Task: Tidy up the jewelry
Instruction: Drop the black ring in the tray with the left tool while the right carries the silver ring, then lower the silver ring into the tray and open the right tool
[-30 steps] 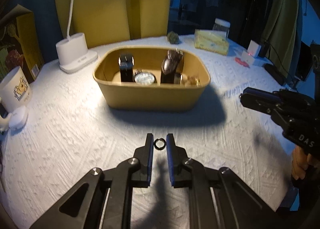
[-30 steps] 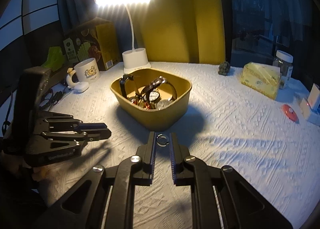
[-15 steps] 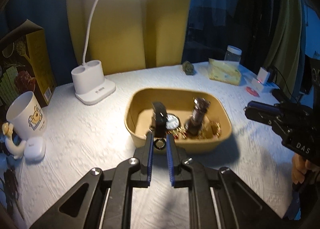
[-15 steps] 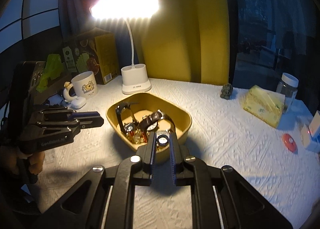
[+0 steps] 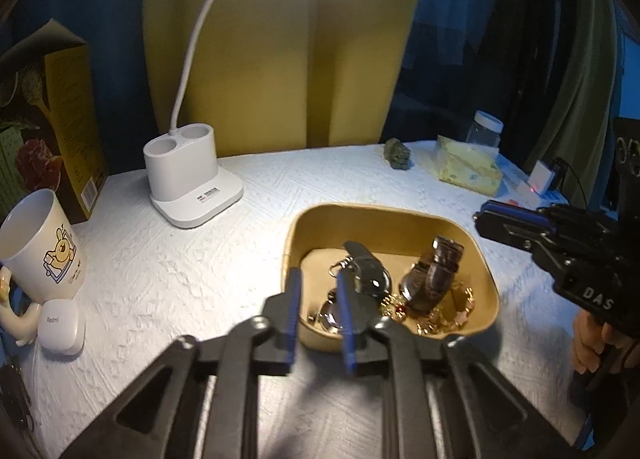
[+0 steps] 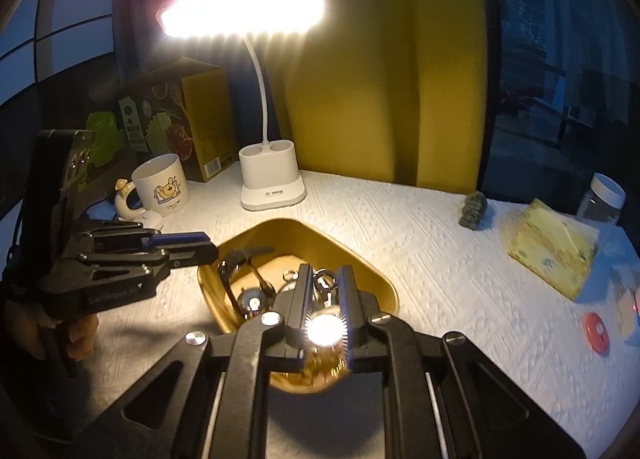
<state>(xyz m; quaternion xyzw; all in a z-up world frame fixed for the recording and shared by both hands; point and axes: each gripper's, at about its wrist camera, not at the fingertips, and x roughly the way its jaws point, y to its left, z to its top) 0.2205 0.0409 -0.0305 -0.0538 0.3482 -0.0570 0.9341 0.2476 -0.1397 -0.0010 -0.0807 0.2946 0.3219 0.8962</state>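
Hovering L gripper [image 5: 318, 279] over near-left rim of tan tray [image 5: 384, 215], tongs spread, pinching nothing. Positioning R gripper [image 6: 323, 279] above same tray, tongs spread; ring unclear. Sitting in tray: watches [image 5: 370, 279], gold chain [image 5: 444, 319].

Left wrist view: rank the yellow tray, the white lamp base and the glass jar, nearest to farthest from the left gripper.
From the left gripper:
1. Yellow tray, directly under the fingertips.
2. White lamp base, back left.
3. Glass jar, far back right.
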